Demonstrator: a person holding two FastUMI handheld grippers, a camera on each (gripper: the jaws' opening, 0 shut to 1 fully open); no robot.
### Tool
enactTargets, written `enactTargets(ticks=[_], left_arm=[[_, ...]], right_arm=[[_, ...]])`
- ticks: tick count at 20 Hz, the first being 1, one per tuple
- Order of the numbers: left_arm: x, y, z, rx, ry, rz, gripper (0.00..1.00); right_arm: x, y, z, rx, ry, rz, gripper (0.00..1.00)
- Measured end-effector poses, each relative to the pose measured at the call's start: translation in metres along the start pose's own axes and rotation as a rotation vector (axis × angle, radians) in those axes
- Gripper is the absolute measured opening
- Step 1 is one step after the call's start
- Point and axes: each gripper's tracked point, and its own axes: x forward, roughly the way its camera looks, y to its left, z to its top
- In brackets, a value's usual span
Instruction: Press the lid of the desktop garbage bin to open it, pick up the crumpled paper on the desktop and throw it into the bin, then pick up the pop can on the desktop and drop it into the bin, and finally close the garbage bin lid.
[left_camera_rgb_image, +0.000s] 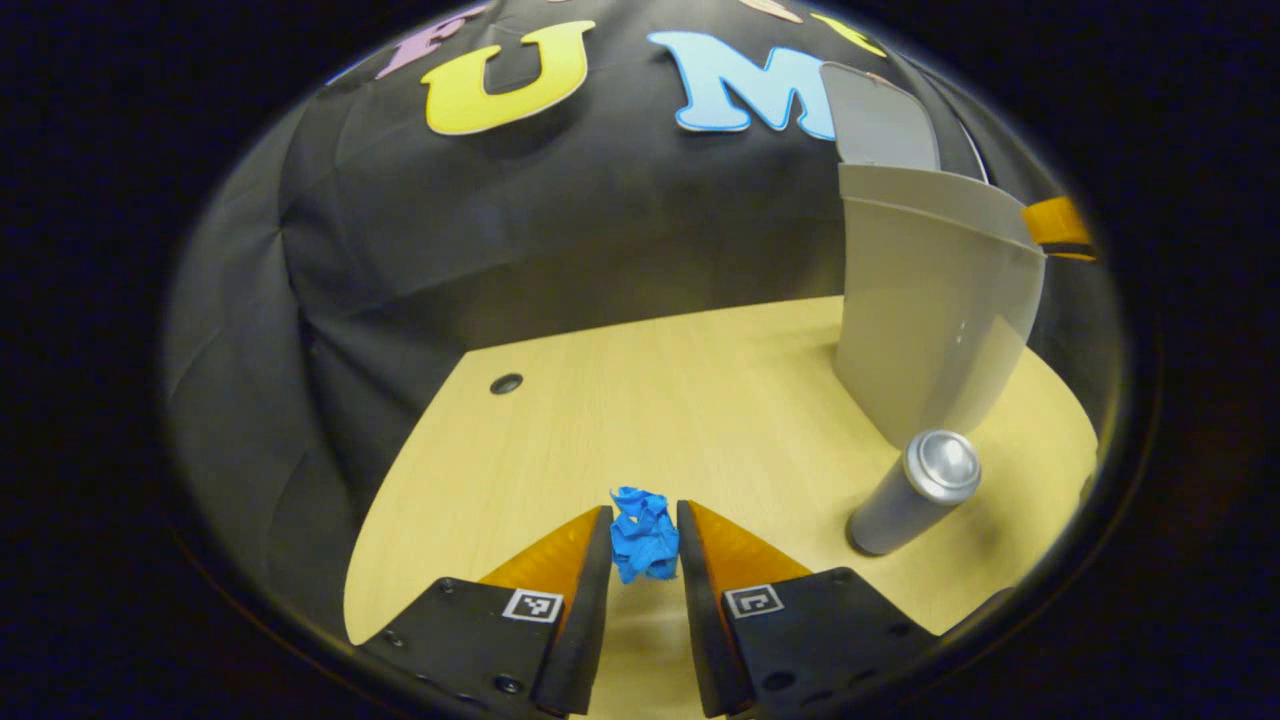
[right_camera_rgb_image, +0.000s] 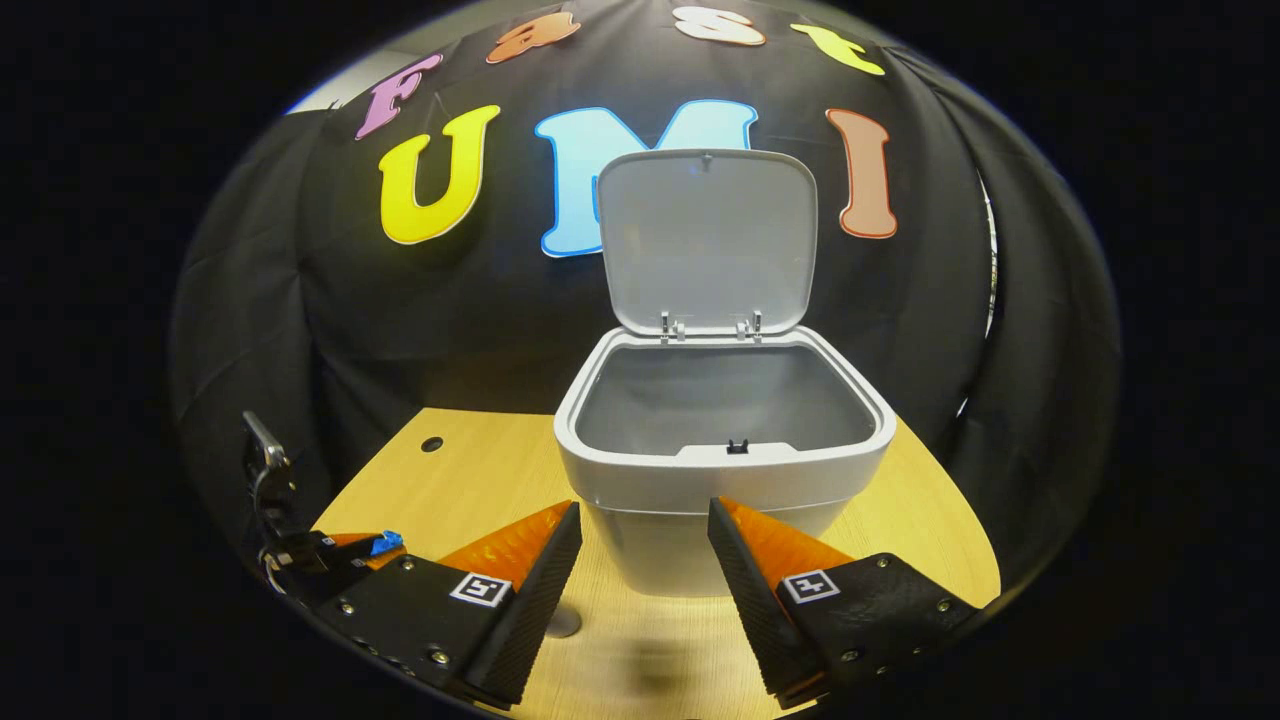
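Your left gripper (left_camera_rgb_image: 645, 535) has its fingers clenched on the blue crumpled paper (left_camera_rgb_image: 644, 533); your right gripper (right_camera_rgb_image: 645, 545) hangs released before the open-lidded bin (right_camera_rgb_image: 725, 470).

Light wood-grain desktop (left_camera_rgb_image: 700, 390), with a curved front edge and backed by black cloth. A small round dark hole (left_camera_rgb_image: 506, 383) is set into its surface near the far left corner; the same hole (right_camera_rgb_image: 431, 443) appears in the right gripper view. Standing directly on the desktop: a pale grey garbage bin (right_camera_rgb_image: 720, 480) toward the back, its lid (right_camera_rgb_image: 708, 240) raised upright on rear hinges, the interior bare; and a silver pop can (left_camera_rgb_image: 915, 492), upright, just in front of the bin's wall (left_camera_rgb_image: 930, 330) and apart from it. A blue crumpled paper (left_camera_rgb_image: 644, 533) sits nearer the front; whether it touches the desktop cannot be told.
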Motion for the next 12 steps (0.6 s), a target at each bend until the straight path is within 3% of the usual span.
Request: enactTargets(ticks=[3, 5, 6, 11, 12], left_arm=[[0.000, -0.014, 0.037, 0.019, -0.051, -0.032, 0.42], [0.002, -0.026, 0.058, 0.034, -0.078, -0.049, 0.42], [0.002, -0.033, 0.068, 0.040, -0.091, -0.058, 0.47], [-0.002, -0.069, 0.124, 0.087, -0.171, -0.114, 0.47], [-0.003, -0.077, 0.135, 0.093, -0.186, -0.128, 0.42]], right_arm=[[-0.002, -0.007, -0.002, 0.020, -0.001, -0.002, 0.83], [-0.001, -0.014, -0.004, 0.036, -0.002, -0.005, 0.83], [-0.002, -0.016, -0.004, 0.043, -0.005, -0.008, 0.83], [-0.004, -0.042, -0.004, 0.074, -0.021, -0.036, 0.83], [-0.004, -0.048, -0.005, 0.081, -0.023, -0.043, 0.83]])
